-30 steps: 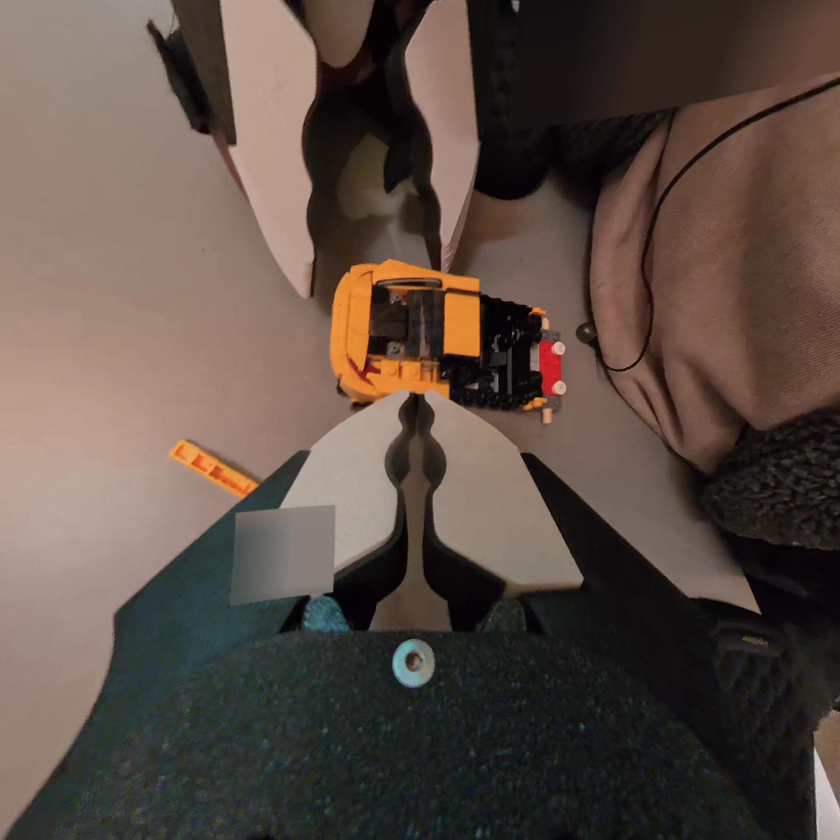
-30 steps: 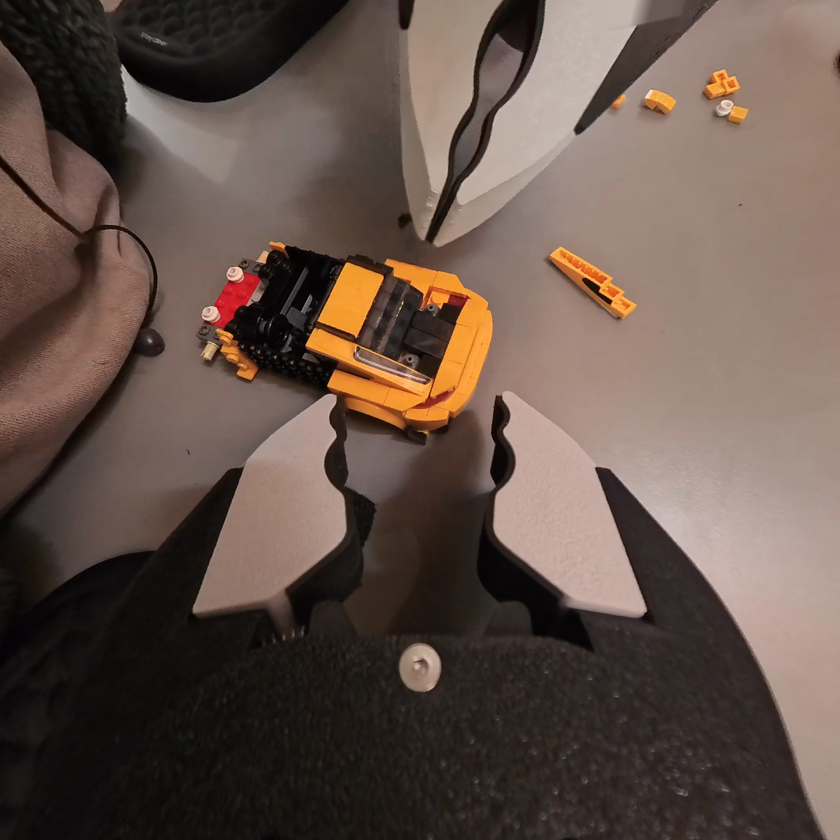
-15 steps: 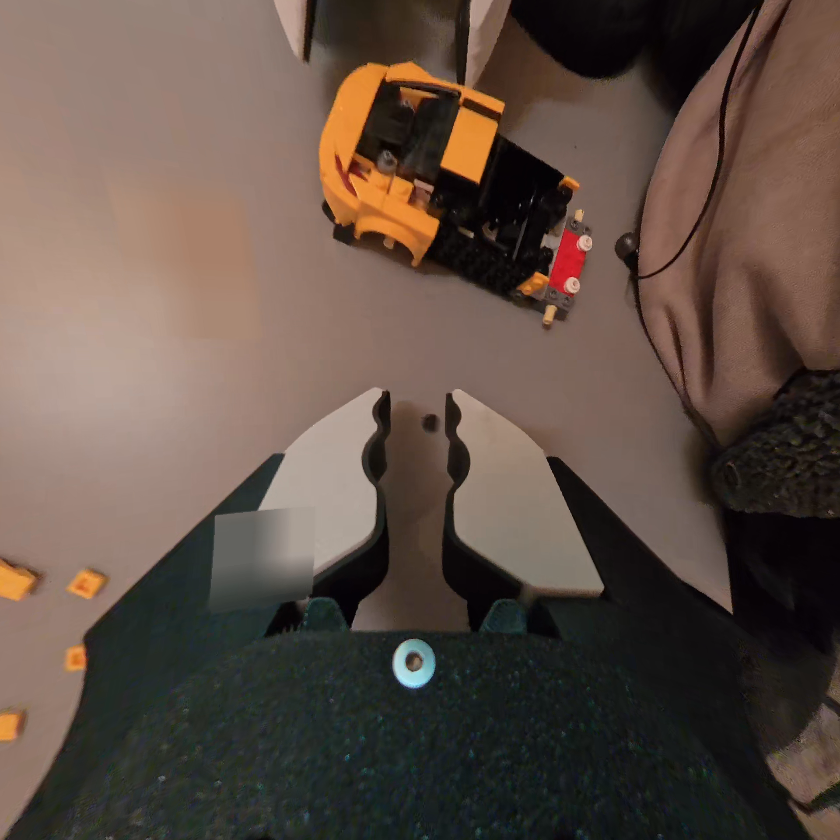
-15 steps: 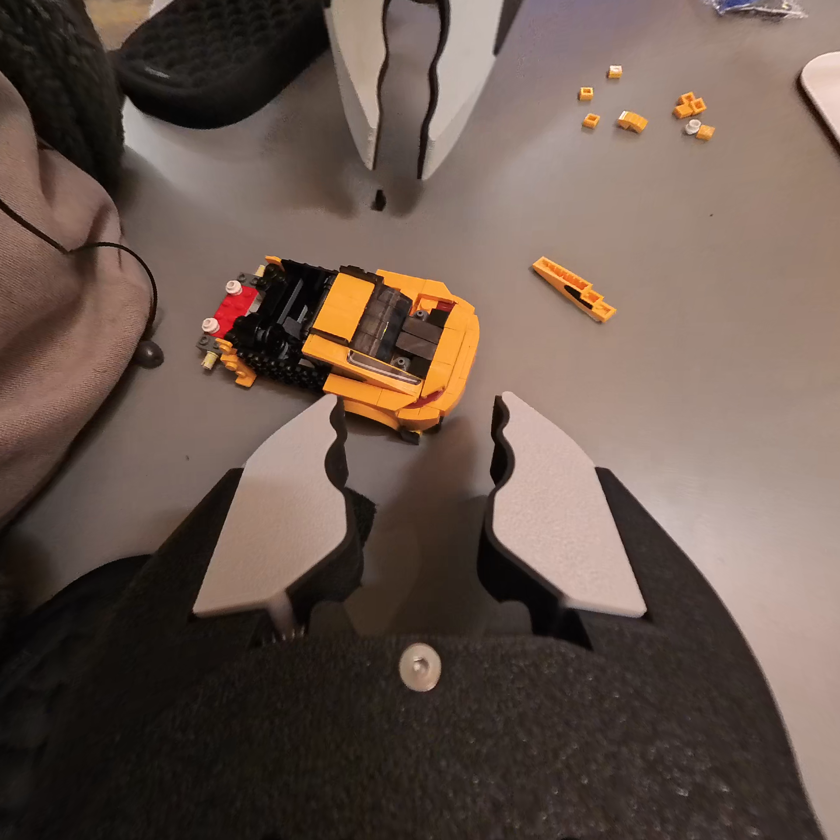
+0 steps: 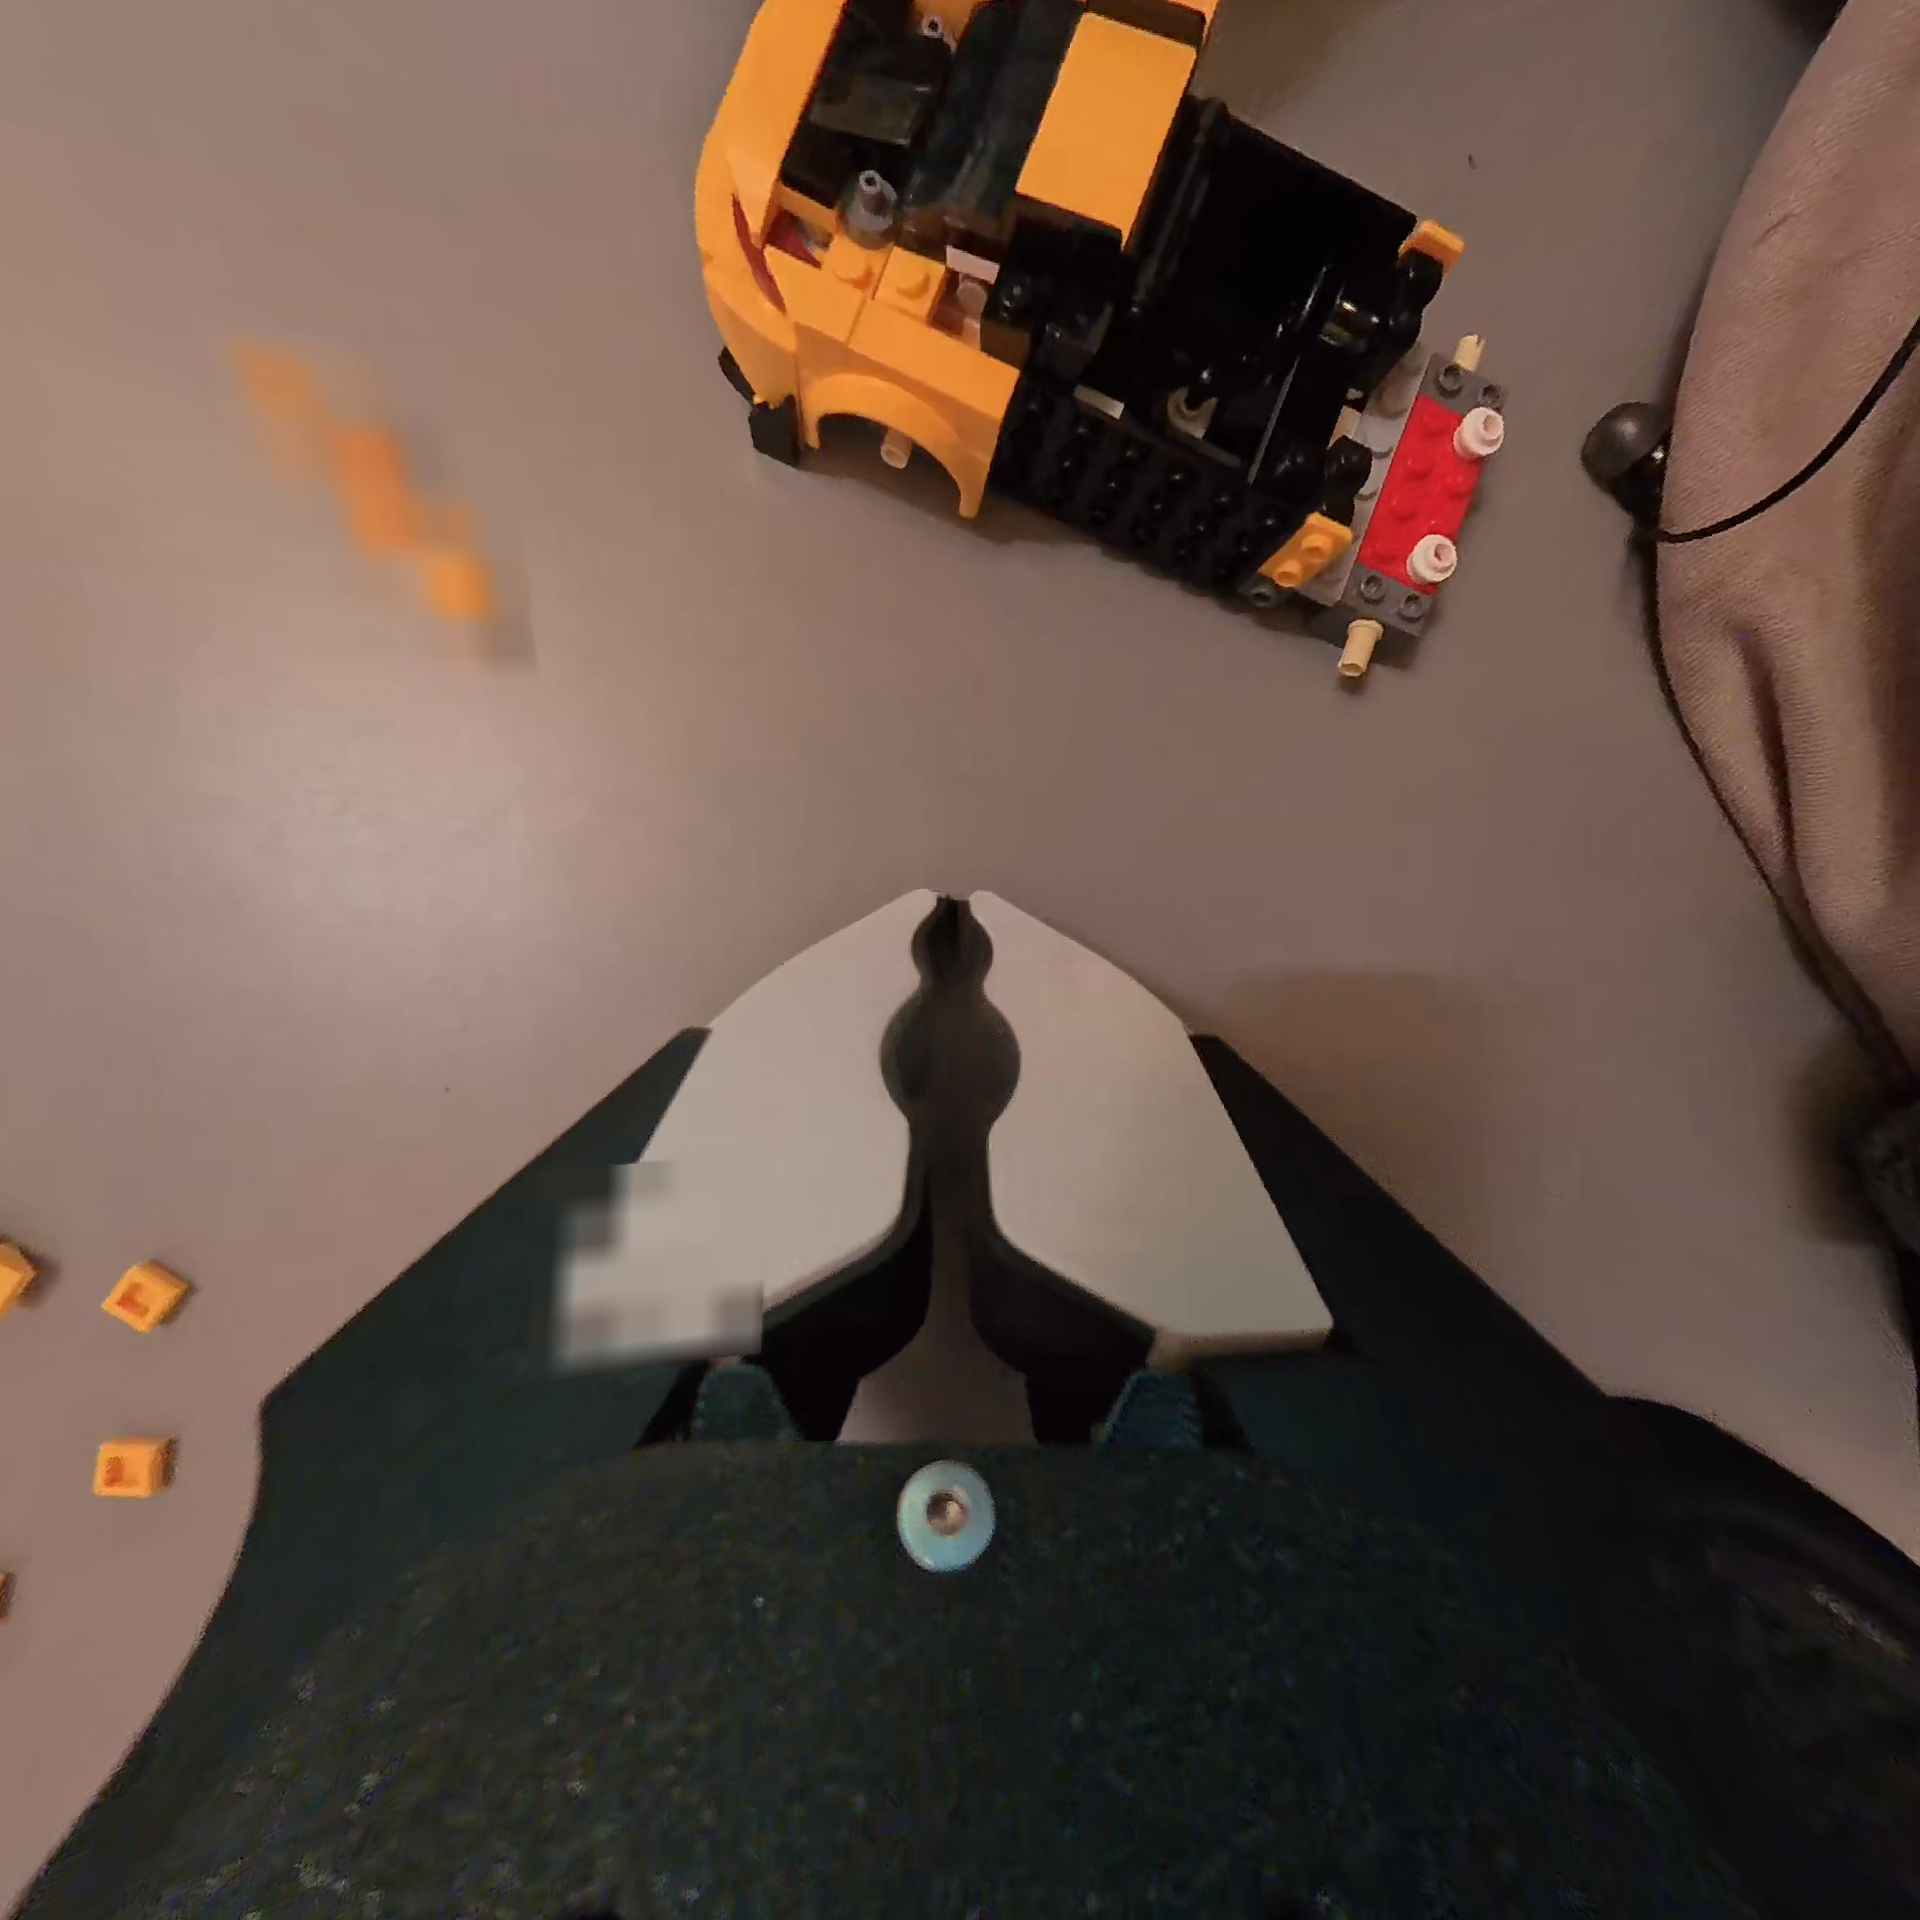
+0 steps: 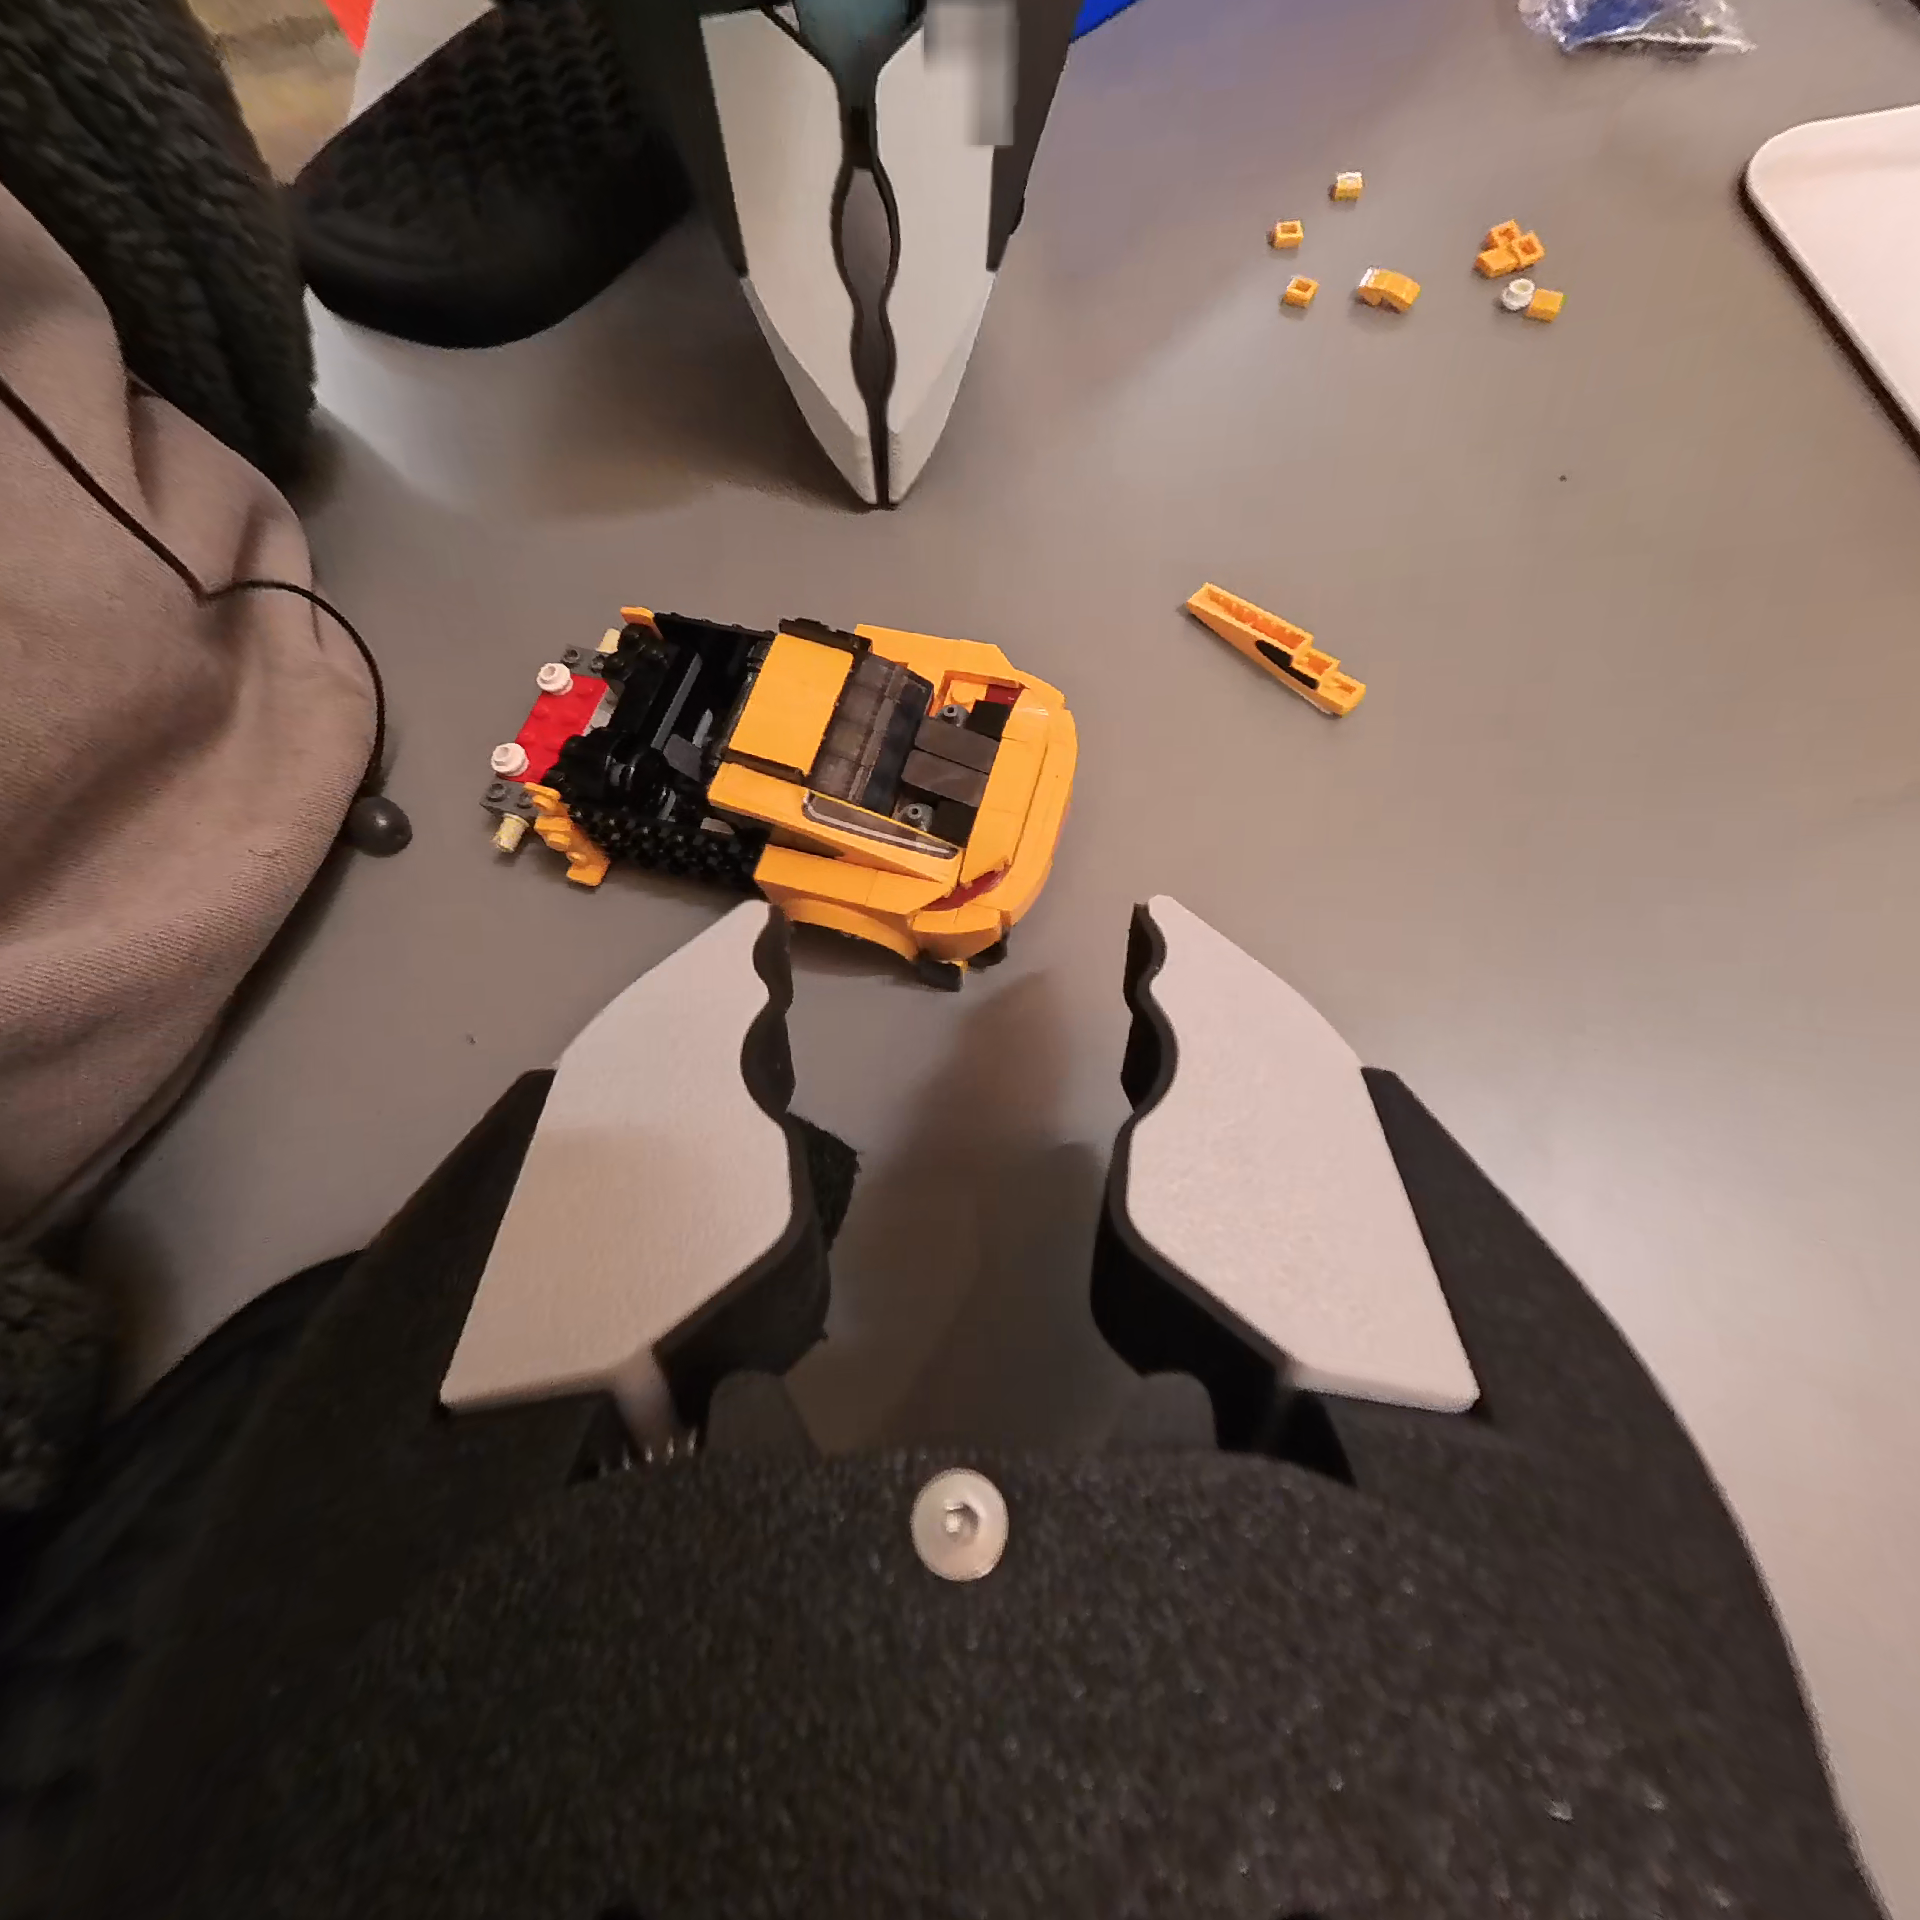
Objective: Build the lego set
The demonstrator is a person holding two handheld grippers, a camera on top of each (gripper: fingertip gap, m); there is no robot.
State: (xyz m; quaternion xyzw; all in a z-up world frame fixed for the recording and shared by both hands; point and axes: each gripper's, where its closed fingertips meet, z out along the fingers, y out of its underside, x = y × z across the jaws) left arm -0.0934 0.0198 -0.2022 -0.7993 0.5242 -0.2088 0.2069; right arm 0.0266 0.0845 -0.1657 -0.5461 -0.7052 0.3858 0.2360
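A part-built orange and black lego car (image 5: pixel 1039 260) with a red rear plate lies on the grey table (image 5: pixel 520 831). It also shows in the right wrist view (image 6: pixel 831 769). My left gripper (image 5: pixel 951 899) is shut, well short of the car. A tiny black piece (image 5: pixel 941 904) shows as a dark speck pinched at its very tips. The right wrist view shows it (image 6: pixel 881 497) beyond the car, fingers together, tips at the table. My right gripper (image 6: pixel 951 909) is wide open and empty, with its tips just short of the car's near side.
A long orange wedge piece (image 6: pixel 1276 646) lies right of the car. Several small orange pieces (image 6: pixel 1392 288) lie farther back, some also in the left wrist view (image 5: pixel 145 1294). A white tray (image 6: pixel 1849 239) stands at the far right. A person's brown sleeve (image 6: pixel 135 727) with a black cord lies by the car's rear. The left gripper's tips are roughly 15 cm from the right gripper's.
The left gripper drew back from the car, opened around a tiny black piece on the table, then shut on it. The right gripper stayed open and still.
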